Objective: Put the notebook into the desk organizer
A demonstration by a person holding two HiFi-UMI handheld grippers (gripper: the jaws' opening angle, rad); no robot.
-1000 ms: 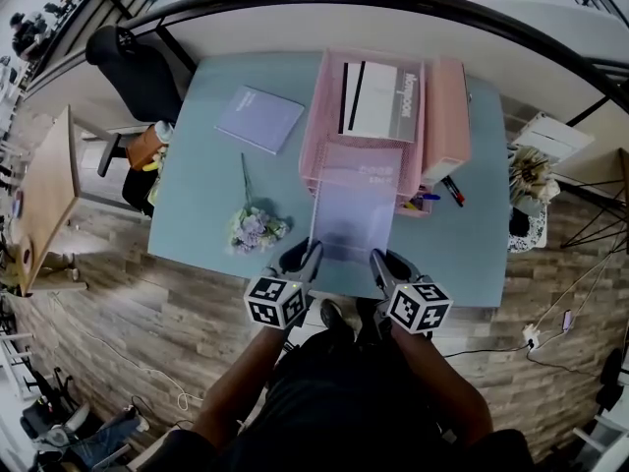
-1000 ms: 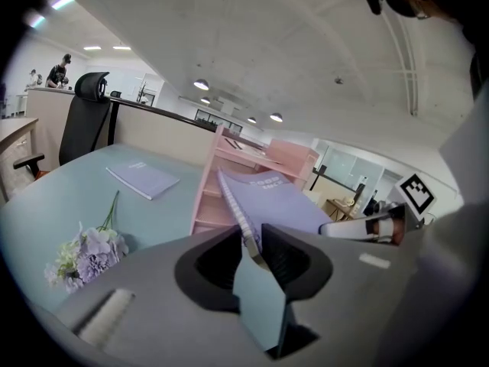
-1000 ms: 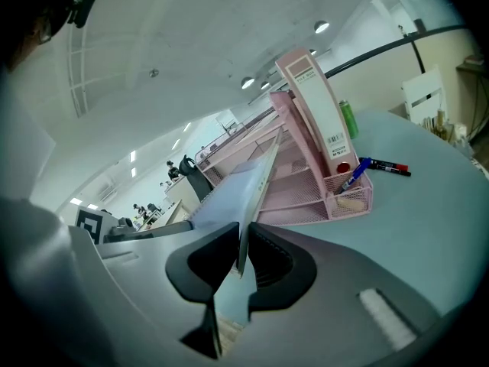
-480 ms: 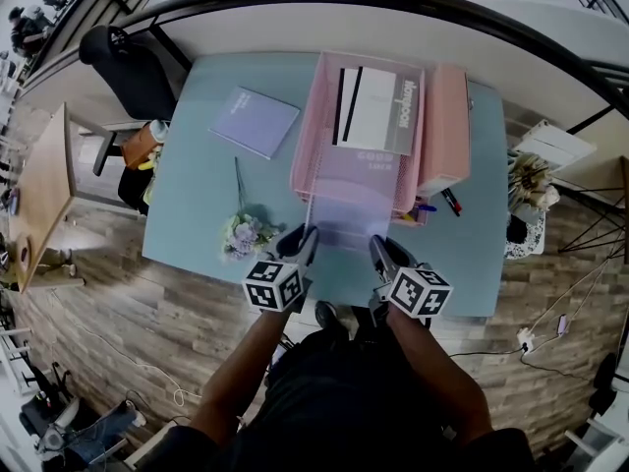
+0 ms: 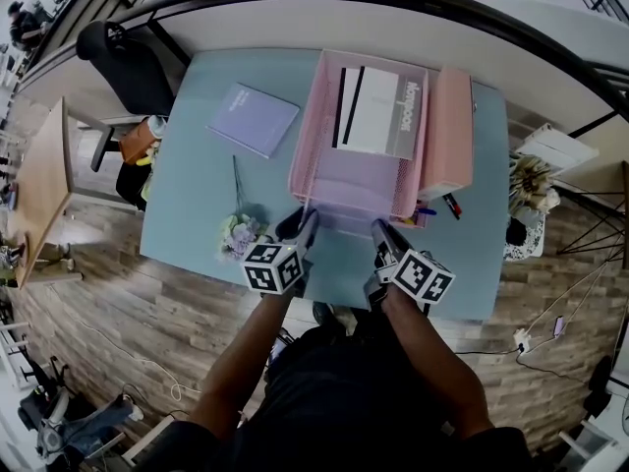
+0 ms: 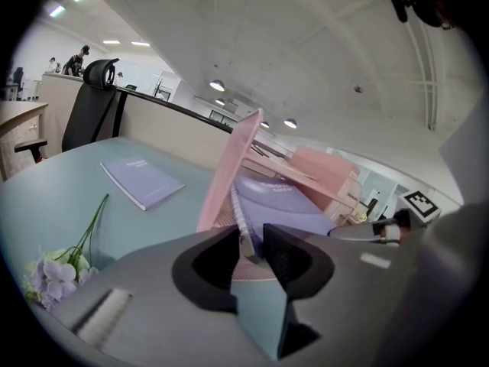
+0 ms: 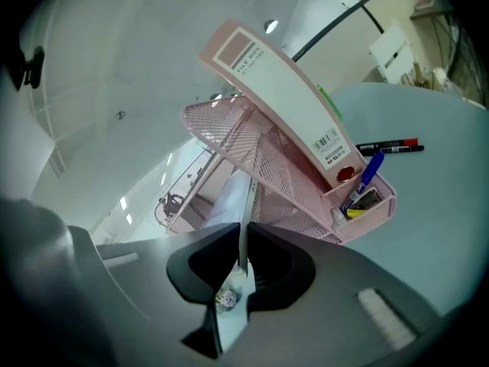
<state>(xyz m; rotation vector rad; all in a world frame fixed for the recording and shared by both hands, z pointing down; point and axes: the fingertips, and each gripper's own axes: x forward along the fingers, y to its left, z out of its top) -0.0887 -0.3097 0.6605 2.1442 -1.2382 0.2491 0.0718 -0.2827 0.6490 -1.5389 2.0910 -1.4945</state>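
1. Right tool [image 7: 243, 239], lower middle of the head view: jaws clamped tight on the thin near edge of the notebook [image 5: 346, 187].
2. Left tool [image 6: 250, 243], just left of it: jaws are opening, only a narrow gap so far, with the notebook's spiral binding between them.
3. The notebook's mostly inside the pink desk organizer [image 5: 305, 141] at frame centre, lying in the lower tray with its near end poking out toward the tools.
4. A black-and-white booklet [image 5: 378, 111] lies on the upper tray.
5. Out on the teal worktop [image 5: 197, 195]: a second notebook [image 5: 253, 119] upper left, and a flower sprig [image 5: 236, 236] lower left.
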